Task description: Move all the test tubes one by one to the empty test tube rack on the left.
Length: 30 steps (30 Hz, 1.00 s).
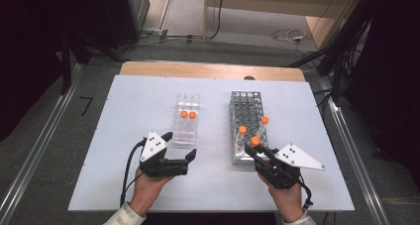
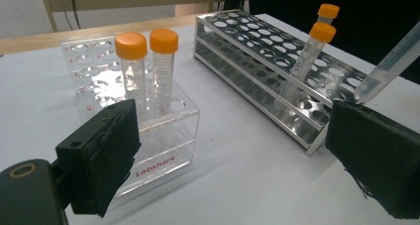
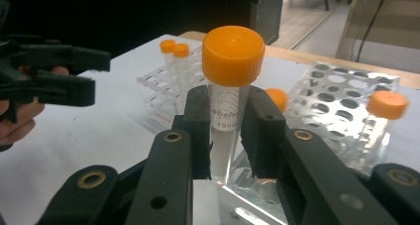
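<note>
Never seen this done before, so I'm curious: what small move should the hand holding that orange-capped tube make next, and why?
Probably carry it left toward the clear rack. The right gripper is shut on the tube, lifted by the metal rack, and two capped tubes already stand in the clear one, with holes free.

The white table top is bare along the lower and left parts of the frame. In the middle stand a clear plastic tube rack and a shiny metal tube rack, with an open strip between them.

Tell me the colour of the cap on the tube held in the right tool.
Orange cap; clearest in the right gripper view.
</note>
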### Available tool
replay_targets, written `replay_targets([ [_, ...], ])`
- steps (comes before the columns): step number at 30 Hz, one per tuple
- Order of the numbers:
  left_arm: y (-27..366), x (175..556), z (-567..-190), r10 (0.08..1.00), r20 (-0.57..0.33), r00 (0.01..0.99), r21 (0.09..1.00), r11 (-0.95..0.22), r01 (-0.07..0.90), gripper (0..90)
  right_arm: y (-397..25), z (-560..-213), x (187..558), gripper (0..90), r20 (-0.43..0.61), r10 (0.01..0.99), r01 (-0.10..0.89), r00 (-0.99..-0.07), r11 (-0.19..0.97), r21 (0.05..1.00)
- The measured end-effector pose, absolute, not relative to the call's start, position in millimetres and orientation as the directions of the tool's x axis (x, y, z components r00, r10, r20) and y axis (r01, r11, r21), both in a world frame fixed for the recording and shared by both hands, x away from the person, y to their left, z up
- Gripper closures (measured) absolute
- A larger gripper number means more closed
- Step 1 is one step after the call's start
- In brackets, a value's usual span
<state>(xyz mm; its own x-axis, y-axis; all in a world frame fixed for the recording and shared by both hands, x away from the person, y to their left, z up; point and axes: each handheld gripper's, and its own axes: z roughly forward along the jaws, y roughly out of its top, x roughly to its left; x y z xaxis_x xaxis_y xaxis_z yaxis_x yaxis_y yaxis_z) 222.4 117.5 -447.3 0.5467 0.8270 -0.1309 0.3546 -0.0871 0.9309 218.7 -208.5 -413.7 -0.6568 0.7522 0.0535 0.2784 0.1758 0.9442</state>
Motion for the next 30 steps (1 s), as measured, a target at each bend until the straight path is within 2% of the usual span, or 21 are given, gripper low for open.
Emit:
replay_targets([
  [23,110.6,217.2,-443.1,0.802,-0.131,0.583,0.940,-0.087,0.329,7.6,-159.1,-438.0,216.6,72.0,0.036,0.673,0.300,-0.739,0.280,0.912],
  [30,106.9,212.3,-439.5,0.778,-0.127,0.615,0.949,-0.086,0.304,11.9,-142.8,-444.8,221.3,72.0,0.029,0.657,0.302,-0.753,0.307,0.902],
])
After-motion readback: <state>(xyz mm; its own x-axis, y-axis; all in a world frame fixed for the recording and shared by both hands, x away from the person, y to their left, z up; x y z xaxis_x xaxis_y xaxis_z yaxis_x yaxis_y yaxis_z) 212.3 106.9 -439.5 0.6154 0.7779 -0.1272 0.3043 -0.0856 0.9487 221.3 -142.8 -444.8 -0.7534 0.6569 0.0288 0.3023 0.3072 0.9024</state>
